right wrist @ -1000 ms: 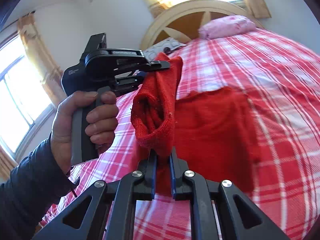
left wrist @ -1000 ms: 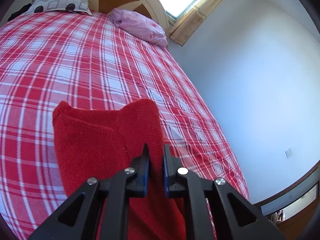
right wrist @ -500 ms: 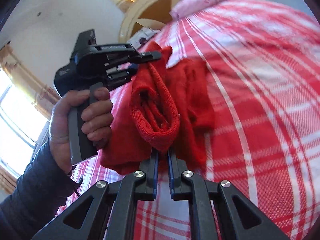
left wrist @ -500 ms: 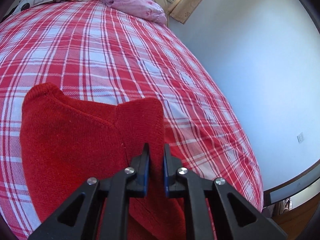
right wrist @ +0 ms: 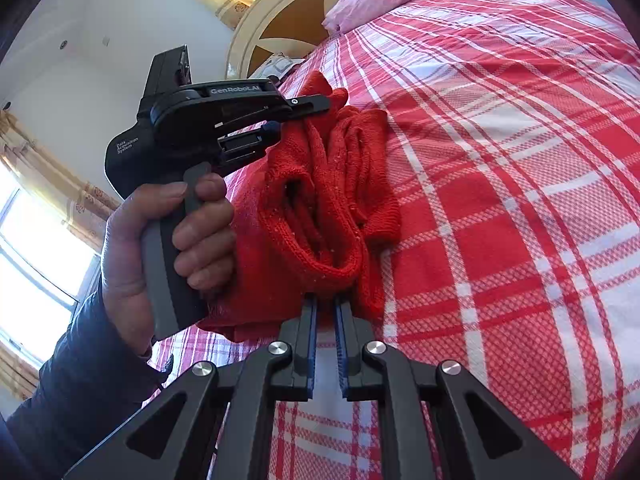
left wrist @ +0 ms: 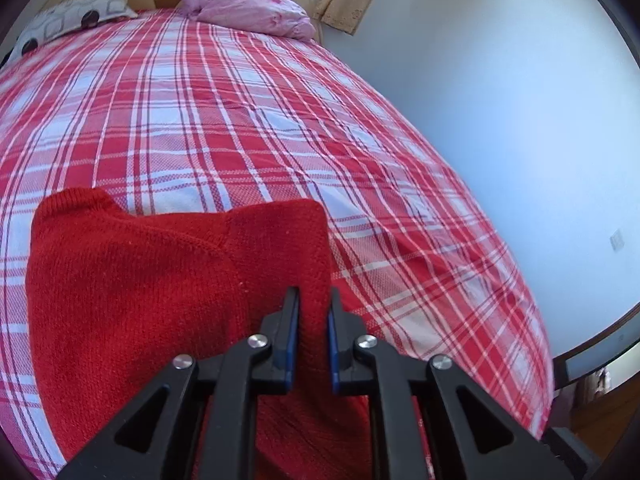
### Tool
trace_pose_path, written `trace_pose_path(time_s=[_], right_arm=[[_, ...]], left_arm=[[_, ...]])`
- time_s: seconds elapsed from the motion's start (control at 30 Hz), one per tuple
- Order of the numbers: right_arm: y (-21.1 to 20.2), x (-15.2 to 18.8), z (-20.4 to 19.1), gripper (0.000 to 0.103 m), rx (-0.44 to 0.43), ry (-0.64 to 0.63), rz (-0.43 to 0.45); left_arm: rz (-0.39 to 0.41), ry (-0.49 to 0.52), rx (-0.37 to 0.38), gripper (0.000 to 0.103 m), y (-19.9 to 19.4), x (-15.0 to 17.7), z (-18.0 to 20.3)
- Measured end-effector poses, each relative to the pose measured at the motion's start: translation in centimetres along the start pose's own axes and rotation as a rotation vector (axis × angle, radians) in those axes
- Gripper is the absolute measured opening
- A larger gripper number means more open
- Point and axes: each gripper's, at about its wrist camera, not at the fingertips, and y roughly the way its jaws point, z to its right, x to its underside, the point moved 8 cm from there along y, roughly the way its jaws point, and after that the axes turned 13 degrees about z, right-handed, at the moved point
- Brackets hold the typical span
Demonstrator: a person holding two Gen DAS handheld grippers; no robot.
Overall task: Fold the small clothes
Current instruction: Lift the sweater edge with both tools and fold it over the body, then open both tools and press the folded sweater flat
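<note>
A small red knitted garment (left wrist: 136, 280) lies partly on the red plaid bed, with one edge lifted. My left gripper (left wrist: 313, 300) is shut on a fold of it. In the right wrist view the garment (right wrist: 320, 200) hangs bunched between both grippers. My right gripper (right wrist: 325, 304) is shut on its lower folded edge. The left gripper (right wrist: 308, 102), held in a hand, pinches the upper edge there.
The bed (left wrist: 240, 120) has a red and white plaid cover. A pink pillow (left wrist: 248, 12) and a patterned pillow (left wrist: 72, 16) lie at the headboard. A pale wall (left wrist: 500, 120) runs along the bed's right side. The person's hand and dark sleeve (right wrist: 120, 280) are at left.
Both grippers have lowered the garment toward the bed and carried it forward. More of it now rests on the cover. The grips have not changed.
</note>
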Motion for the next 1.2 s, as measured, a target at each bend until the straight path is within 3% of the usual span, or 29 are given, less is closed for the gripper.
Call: trace_pose_path(time_s=[0.1,0.2,0.27,0.4,0.5,0.57,0.63,0.7,0.8,0.9,0.97,1.03,1.1,1.13,1.17,1.2], right_arm=[[0.2,0.1,0.3,0.008,-0.001,0.016,-0.009],[0.1,0.1,0.5,0.008,-0.012,0.030,-0.008],[-0.1,0.0,0.9,0.008,-0.005,0.054,-0.005],[-1.0,-1.0,1.7,0.009,0.039,0.057,0.057],[-2.7,-2.8,1.3,0.009,0.111,-0.047,0.164],[-3.5,-4.0,0.2,0.011,0.132,-0.123,0.225],[-3.7,-5.4,-2.1,0.027,0.096,-0.181,0.266],[-2.8,-6.6,-4.6,0.057,0.037,-0.205,0.278],[0.6,-7.8,-8.0,0.058,-0.059,-0.212,0.205],[4.6,-7.9,-8.5,0.058,-0.035,-0.225,0.110],[7.4,-7.5,-6.3,0.057,0.036,-0.208,0.040],[8.3,-7.6,-2.5,0.047,0.157,-0.165,0.032],[8.2,-7.5,0.1,0.037,0.171,-0.106,0.047],[7.9,-7.5,0.8,0.037,0.177,-0.100,0.058],[7.9,-7.2,1.4,0.046,0.179,-0.087,0.039],[7.9,-6.9,1.7,0.048,0.168,-0.069,0.030]], left_arm=[[-0.029,0.038,-0.009,0.029,0.3,0.5,0.9],[0.001,0.084,-0.011,0.045,-0.9,0.1,1.8],[0.057,0.137,-0.029,0.068,-3.1,-0.3,2.1],[0.193,0.196,-0.086,0.083,-8.2,-0.1,0.2],[0.259,0.195,-0.147,0.098,-11.5,1.4,-2.7],[0.271,0.199,-0.185,0.100,-12.7,3.0,-4.6],[0.252,0.217,-0.214,0.100,-12.7,4.8,-5.9],[0.214,0.238,-0.230,0.100,-12.1,6.4,-6.7],[0.155,0.256,-0.221,0.100,-10.8,8.3,-7.1],[0.164,0.268,-0.218,0.100,-10.7,8.9,-7.3],[0.146,0.256,-0.198,0.102,-10.5,8.9,-7.6],[0.129,0.230,-0.174,0.102,-10.2,9.3,-8.0],[0.116,0.204,-0.152,0.103,-10.1,9.4,-8.3],[0.112,0.194,-0.145,0.103,-10.2,9.6,-8.3],[0.114,0.192,-0.145,0.103,-10.2,9.5,-8.3],[0.115,0.188,-0.145,0.103,-10.2,9.4,-8.4]])
